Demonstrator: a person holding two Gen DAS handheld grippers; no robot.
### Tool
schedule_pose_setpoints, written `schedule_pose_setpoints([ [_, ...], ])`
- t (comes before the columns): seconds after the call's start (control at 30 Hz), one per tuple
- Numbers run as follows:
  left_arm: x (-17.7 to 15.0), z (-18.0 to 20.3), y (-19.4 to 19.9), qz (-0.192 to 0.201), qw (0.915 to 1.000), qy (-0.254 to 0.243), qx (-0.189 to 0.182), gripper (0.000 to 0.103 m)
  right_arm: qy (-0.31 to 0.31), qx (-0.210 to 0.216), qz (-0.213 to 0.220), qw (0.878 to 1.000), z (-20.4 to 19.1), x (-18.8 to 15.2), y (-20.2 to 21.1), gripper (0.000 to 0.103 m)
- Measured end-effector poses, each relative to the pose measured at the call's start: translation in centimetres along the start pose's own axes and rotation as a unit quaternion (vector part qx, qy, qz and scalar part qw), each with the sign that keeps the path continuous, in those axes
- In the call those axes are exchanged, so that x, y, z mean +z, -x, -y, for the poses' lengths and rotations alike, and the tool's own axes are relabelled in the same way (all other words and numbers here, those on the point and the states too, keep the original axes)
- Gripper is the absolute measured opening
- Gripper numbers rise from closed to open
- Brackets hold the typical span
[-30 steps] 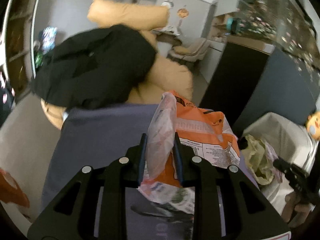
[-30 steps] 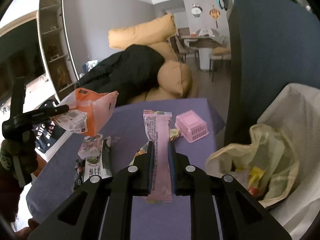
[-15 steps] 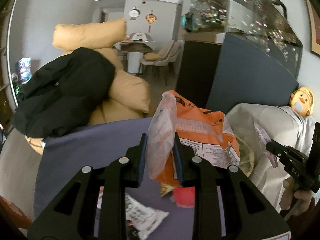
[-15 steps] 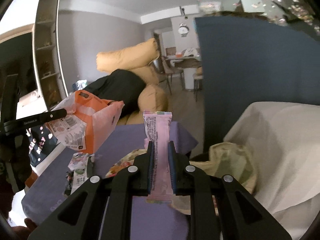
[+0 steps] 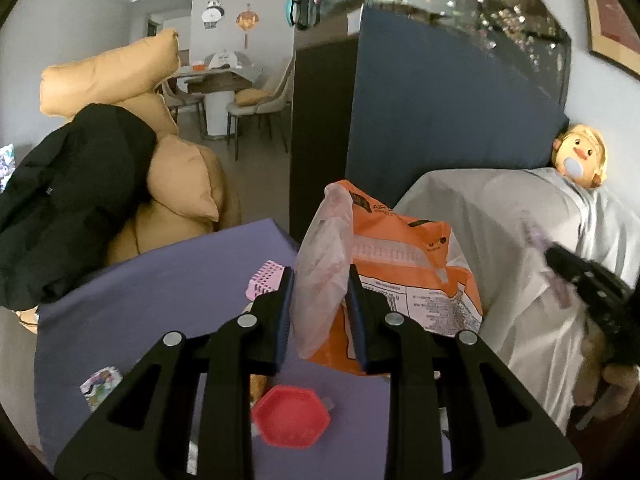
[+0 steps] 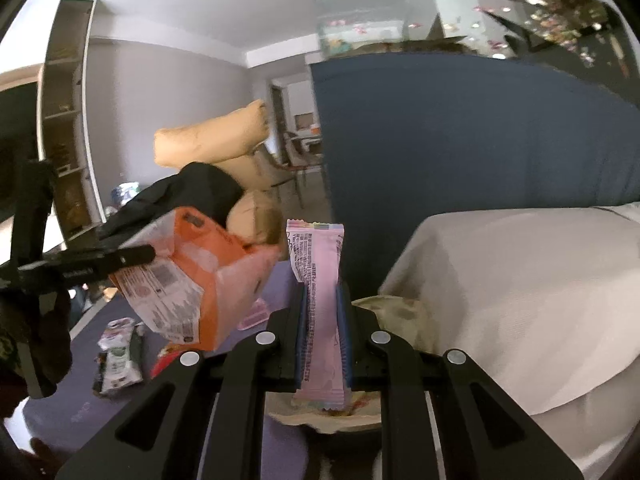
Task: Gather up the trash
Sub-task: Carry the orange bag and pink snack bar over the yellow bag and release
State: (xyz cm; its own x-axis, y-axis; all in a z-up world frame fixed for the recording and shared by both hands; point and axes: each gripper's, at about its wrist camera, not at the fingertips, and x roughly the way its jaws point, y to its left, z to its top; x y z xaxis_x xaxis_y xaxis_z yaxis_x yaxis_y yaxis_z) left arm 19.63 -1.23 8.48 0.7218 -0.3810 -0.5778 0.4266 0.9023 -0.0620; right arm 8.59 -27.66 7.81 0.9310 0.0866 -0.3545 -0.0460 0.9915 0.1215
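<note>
**Ana:** Left wrist view shows the left gripper [image 5: 320,300] clamped on the clear flap of the orange snack bag [image 5: 400,280], which hangs in the air over the purple table [image 5: 140,300]. How would you finish this carry?

**Ben:** Bring it over the yellowish trash bag [image 6: 392,308], which sits at the table's edge against the white-draped sofa [image 6: 520,300]. In my judgement the orange bag is bulky and held only by a thin flap, so it could swing or slip; get its bottom past the rim before letting go.

**Ana:** And the other hand?

**Ben:** The right gripper [image 6: 322,320] is closed tight on a pink wrapper [image 6: 320,300], upright between the pads, just above the trash bag's mouth. That one is light and flat, so releasing low matters or it may flutter aside.

**Ana:** What's in the trash bag?

**Ben:** Some colourful scraps show under the pink wrapper; I can't tell more.

**Ana:** What remains on the table?

**Ben:** A red hexagonal lid [image 5: 292,416], a pink ridged tray [image 5: 266,282], a small printed packet [image 5: 100,386] and a green-and-white wrapper [image 6: 118,360].
</note>
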Motion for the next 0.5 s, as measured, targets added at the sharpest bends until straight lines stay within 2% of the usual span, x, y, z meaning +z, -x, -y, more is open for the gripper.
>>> schedule_pose_setpoints([
  [0.27, 0.6, 4.2, -6.3, -0.010, 0.9968, -0.079, 0.011, 0.024, 0.000, -0.058, 0.001, 0.998, 3.9, 0.5, 0.5, 0.015],
  [0.37, 0.2, 6.2, -9.1, -0.032, 0.9948, -0.096, -0.012, 0.024, -0.007, -0.068, -0.004, 0.998, 4.9, 0.4, 0.2, 0.015],
  [0.5, -0.5, 7.6, -12.4, -0.075, 0.9926, -0.070, -0.064, 0.024, -0.011, -0.078, -0.013, 0.997, 5.7, -0.1, 0.0, 0.015],
])
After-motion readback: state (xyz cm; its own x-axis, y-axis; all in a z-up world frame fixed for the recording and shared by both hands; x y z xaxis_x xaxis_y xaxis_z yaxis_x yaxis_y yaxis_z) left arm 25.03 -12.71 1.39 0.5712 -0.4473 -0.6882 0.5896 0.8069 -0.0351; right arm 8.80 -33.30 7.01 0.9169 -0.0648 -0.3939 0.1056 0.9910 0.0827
